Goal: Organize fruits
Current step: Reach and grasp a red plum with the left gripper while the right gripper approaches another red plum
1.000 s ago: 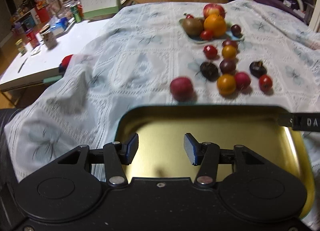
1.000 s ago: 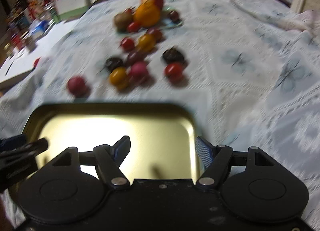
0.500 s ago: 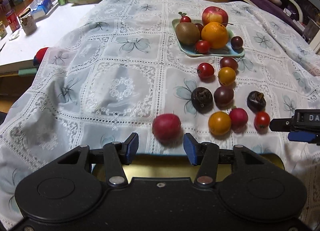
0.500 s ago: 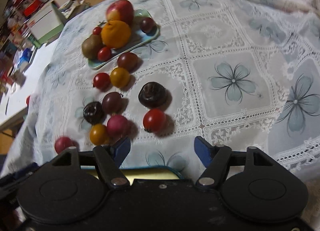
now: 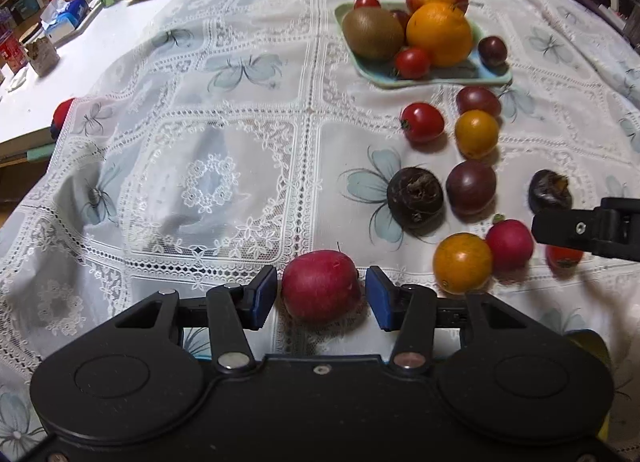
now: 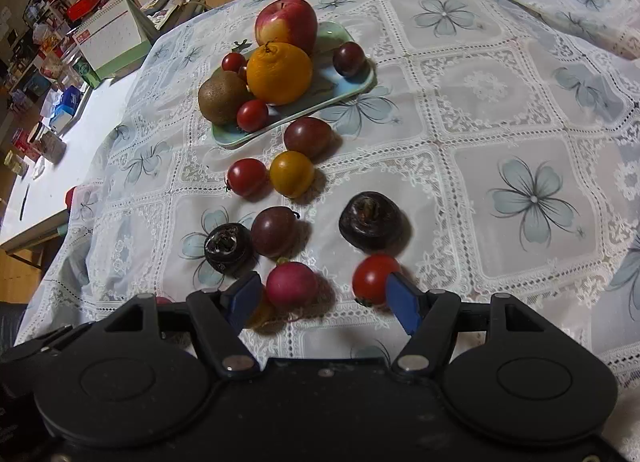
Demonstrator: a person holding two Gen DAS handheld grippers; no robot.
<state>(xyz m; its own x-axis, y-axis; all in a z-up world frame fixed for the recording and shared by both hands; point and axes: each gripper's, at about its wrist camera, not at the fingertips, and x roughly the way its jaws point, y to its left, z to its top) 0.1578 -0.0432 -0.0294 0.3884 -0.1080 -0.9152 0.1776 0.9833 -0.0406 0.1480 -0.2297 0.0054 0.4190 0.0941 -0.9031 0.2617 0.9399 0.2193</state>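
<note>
Smooth round fruits lay on a lace tablecloth [image 5: 224, 189]; a pale-green tray [image 5: 440, 79] held apple, orange, kiwi. The left gripper [image 5: 321, 294] was closing around a red plum [image 5: 320, 286], pads not touching; the right gripper [image 6: 322, 296] gaped over a pink fruit [image 6: 291, 284].

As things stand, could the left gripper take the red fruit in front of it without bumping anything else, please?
Probably yes. The red fruit already lies between the closing fingers of the left gripper, with a sliver of cloth showing on each side. Its nearest neighbour, the orange tomato, sits clear outside the far finger.

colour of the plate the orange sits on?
Pale green plate, clearest in the right wrist view.
</note>
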